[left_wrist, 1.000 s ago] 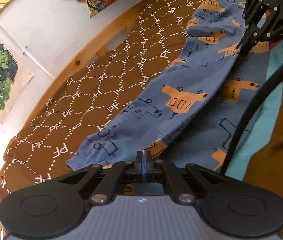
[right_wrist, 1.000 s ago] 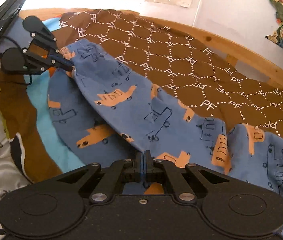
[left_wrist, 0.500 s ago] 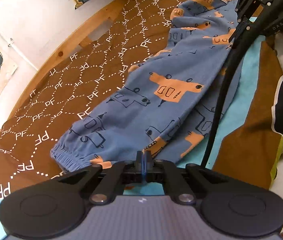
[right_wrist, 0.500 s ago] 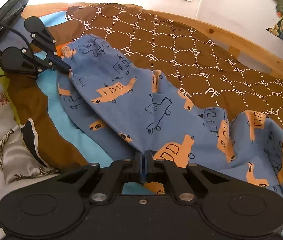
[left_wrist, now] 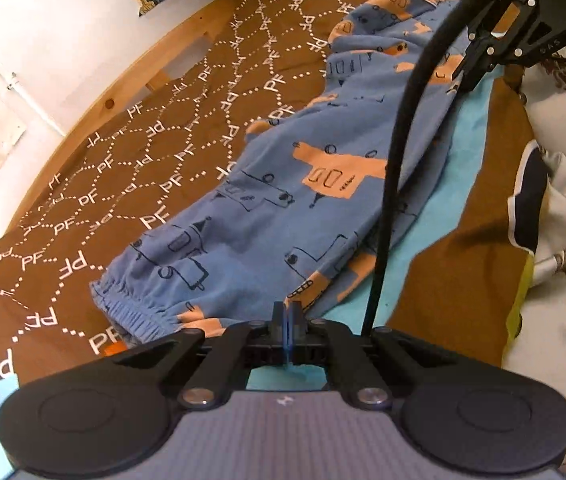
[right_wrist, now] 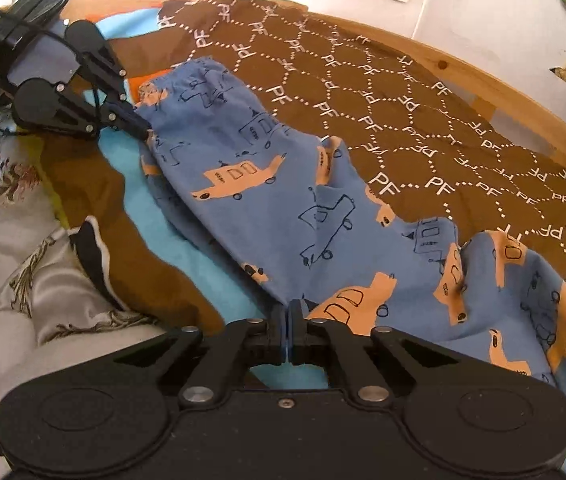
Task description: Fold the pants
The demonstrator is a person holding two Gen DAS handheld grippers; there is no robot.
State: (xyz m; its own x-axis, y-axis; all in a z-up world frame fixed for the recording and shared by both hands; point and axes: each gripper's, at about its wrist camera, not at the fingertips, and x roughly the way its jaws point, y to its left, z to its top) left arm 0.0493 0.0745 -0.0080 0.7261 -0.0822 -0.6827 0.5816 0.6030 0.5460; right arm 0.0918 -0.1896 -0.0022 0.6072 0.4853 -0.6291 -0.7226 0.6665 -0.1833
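Soft blue car-print pants (left_wrist: 283,200) on patterned brown quilt (left_wrist: 163,128)

The letters "PF" are printed in white, many times, on the brown bedcover (left_wrist: 131,152) inside a net of dotted white lines. Some are seen upside down or mirrored. On the right gripper (left_wrist: 461,80) small grey letters are seen, probably "DAS".

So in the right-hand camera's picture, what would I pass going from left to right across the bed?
Grey patterned bedding → left gripper, clamped on the trouser cuff → blue pants with orange vehicles → brown "PF" blanket → wooden bed rail.
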